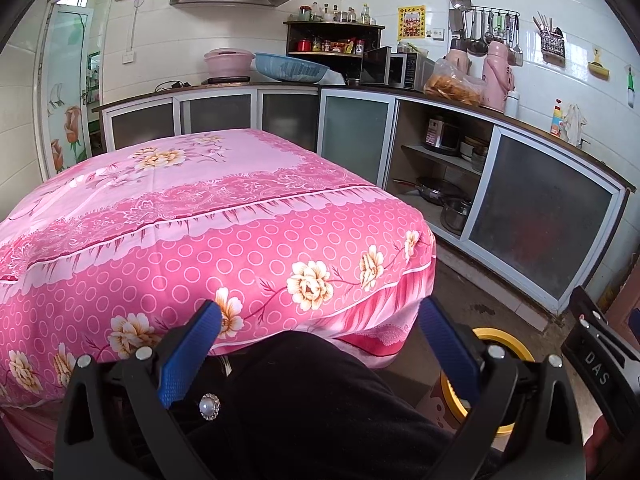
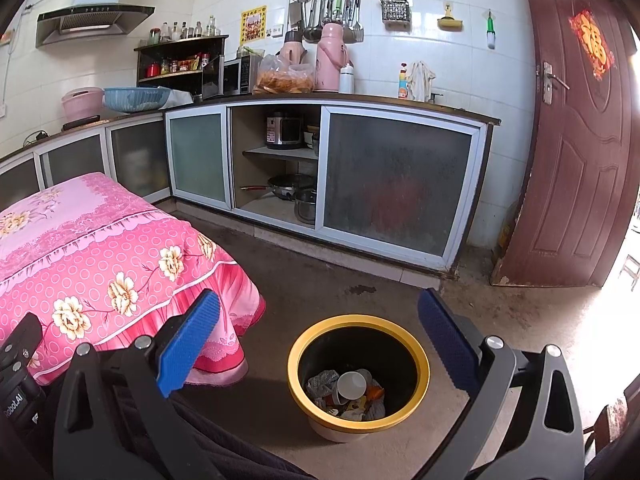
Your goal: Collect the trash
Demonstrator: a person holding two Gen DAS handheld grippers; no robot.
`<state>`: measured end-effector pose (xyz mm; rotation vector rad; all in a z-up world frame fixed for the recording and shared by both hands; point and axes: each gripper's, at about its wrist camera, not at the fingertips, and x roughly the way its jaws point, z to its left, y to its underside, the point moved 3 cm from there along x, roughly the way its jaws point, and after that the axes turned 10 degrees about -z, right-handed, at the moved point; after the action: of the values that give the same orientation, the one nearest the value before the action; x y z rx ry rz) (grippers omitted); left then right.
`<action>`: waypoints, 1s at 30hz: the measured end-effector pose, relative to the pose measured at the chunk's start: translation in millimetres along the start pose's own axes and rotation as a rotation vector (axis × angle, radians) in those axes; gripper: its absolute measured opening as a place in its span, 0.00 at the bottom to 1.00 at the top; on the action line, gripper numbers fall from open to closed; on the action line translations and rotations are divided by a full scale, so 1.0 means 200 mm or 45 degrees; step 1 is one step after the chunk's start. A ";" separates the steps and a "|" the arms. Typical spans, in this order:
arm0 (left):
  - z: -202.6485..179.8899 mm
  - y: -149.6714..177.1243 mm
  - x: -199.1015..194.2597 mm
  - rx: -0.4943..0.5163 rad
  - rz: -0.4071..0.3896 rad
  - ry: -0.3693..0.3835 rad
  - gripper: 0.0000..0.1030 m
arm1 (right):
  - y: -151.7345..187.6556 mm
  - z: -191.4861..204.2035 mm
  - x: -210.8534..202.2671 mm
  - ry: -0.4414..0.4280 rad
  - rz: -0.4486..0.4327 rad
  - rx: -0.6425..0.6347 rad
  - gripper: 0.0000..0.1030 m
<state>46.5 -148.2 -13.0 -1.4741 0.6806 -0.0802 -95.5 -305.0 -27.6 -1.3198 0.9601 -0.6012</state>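
right wrist: bin (image 2: pixel 358 364) holds trash, jaws spread empty.

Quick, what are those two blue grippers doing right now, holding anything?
Left gripper: open, holding nothing, above a dark-clothed lap.
Right gripper: open, holding nothing, above the yellow-rimmed trash bin.

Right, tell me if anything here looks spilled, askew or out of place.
Little stands out. A dark stain marks the floor in front of the cabinets, like a dried spill. One cabinet bay stands open, its pans exposed. The trash sits inside the yellow-rimmed bin, none around it. Both claws are open and hold nothing.
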 end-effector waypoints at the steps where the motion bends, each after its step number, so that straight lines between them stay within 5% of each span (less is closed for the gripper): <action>1: 0.00 0.00 0.00 -0.001 0.000 0.000 0.92 | 0.00 0.00 0.00 0.000 0.000 0.000 0.92; 30: 0.00 0.01 0.01 0.003 0.013 0.010 0.92 | 0.01 -0.01 0.00 0.001 0.010 -0.001 0.92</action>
<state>46.9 -149.0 -16.5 -1.4688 0.6938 -0.0790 -97.1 -306.5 -29.3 -1.3160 0.9657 -0.5950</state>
